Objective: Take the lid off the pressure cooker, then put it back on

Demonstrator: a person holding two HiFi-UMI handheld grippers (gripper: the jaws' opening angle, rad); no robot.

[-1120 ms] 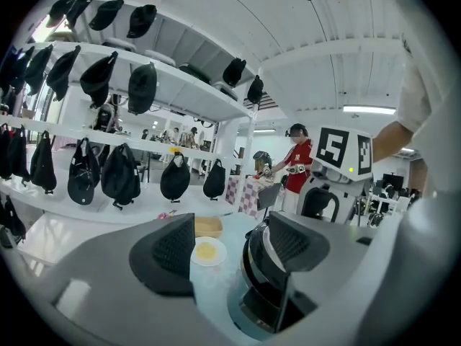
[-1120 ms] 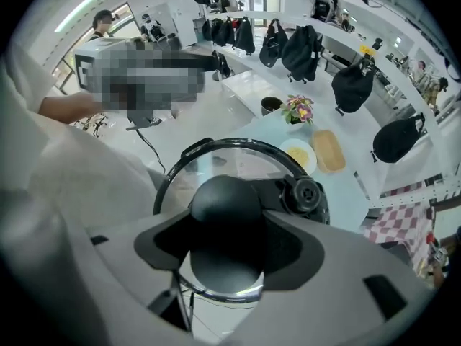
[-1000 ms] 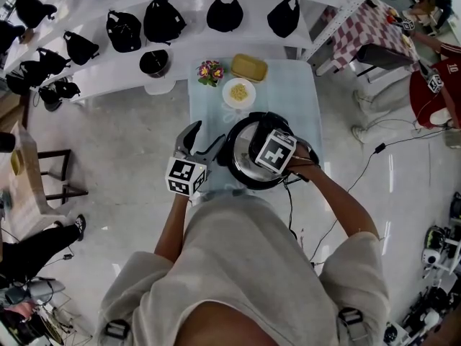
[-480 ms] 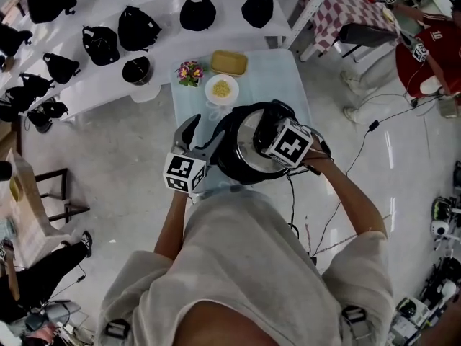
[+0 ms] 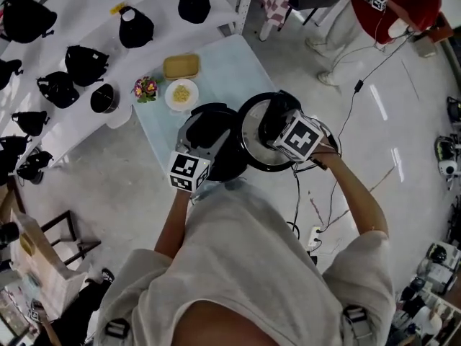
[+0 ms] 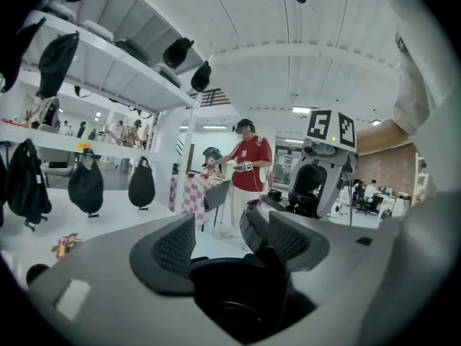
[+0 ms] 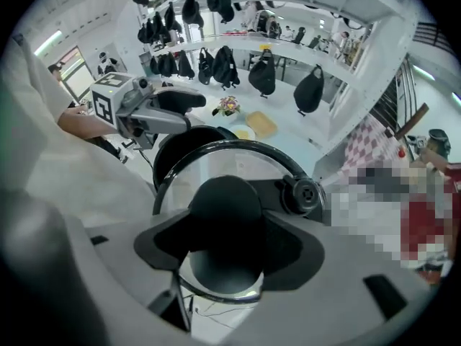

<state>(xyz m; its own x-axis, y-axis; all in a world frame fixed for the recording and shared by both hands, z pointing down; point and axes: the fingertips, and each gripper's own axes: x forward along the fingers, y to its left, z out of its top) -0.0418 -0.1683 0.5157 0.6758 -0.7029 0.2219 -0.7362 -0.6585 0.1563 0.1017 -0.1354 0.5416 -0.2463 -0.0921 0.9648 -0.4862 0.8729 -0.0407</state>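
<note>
Head view: the lid [image 5: 252, 132] is off the pressure cooker [image 5: 220, 166]. It is held beside the cooker's right rim, overlapping it and reaching out past the edge of the light blue table [image 5: 223, 67]. The right gripper [image 5: 272, 125] comes at it from above.

Right gripper view: both jaws clamp the lid's black knob [image 7: 225, 207]. Glass and black rim spread around it, with the valve [image 7: 302, 193] to the right.

The left gripper [image 5: 204, 144] sits at the cooker's left side. Left gripper view: jaws stand apart, with a dark rounded part of the cooker low between them. The pads [image 6: 176, 247] are not seen pressing on it.

Beyond the cooker on the table: plate [image 5: 168, 98] with yellow food, yellow tray [image 5: 181, 66], small flowers [image 5: 146, 88]. Black bags [image 5: 135, 27] sit on white shelves.
</note>
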